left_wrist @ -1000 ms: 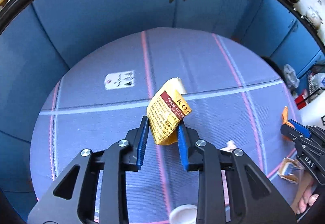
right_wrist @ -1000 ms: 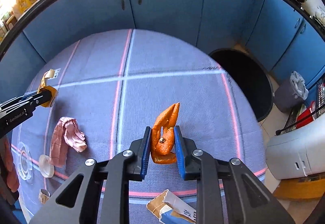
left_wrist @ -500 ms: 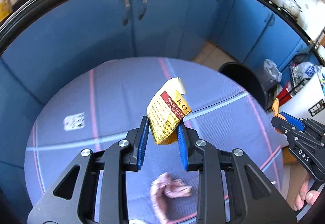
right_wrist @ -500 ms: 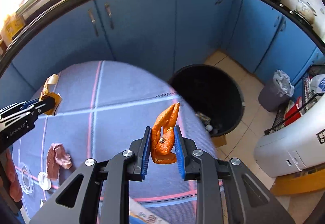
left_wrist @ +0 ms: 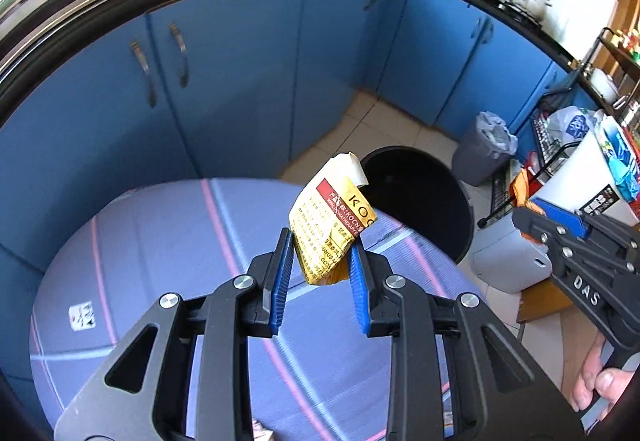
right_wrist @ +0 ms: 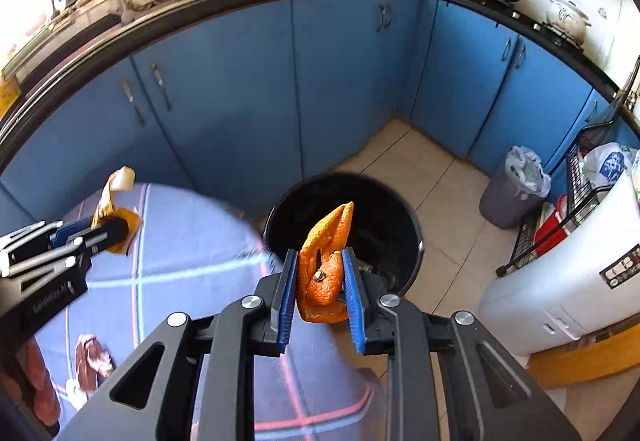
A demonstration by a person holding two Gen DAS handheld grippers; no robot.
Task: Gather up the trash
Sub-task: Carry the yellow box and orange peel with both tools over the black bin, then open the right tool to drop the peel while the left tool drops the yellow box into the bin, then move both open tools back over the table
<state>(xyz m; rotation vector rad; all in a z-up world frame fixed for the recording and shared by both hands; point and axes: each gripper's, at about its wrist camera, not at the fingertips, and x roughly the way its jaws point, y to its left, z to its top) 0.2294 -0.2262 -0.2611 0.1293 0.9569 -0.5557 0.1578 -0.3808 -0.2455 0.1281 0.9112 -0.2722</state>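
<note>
My left gripper (left_wrist: 320, 273) is shut on a yellow printed wrapper (left_wrist: 330, 229) and holds it above the far right edge of the table. My right gripper (right_wrist: 320, 281) is shut on an orange peel (right_wrist: 324, 269) and holds it in front of the black trash bin (right_wrist: 384, 217) on the floor. The bin (left_wrist: 424, 197) shows beyond the wrapper in the left wrist view. The right gripper (left_wrist: 536, 219) appears at the right of the left wrist view, the left gripper (right_wrist: 116, 229) at the left of the right wrist view.
The table has a purple cloth (right_wrist: 192, 261) with pink and white lines. A pink crumpled scrap (right_wrist: 94, 359) and a white cap (right_wrist: 74, 389) lie on it. Blue cabinets (right_wrist: 240, 89) stand behind. A grey lined bin (right_wrist: 516, 185) and a white appliance (right_wrist: 560, 293) stand right.
Both grippers have swung right, away from the table's middle and toward the black bin, each still holding its piece. The bin now sits directly beyond the orange peel.
</note>
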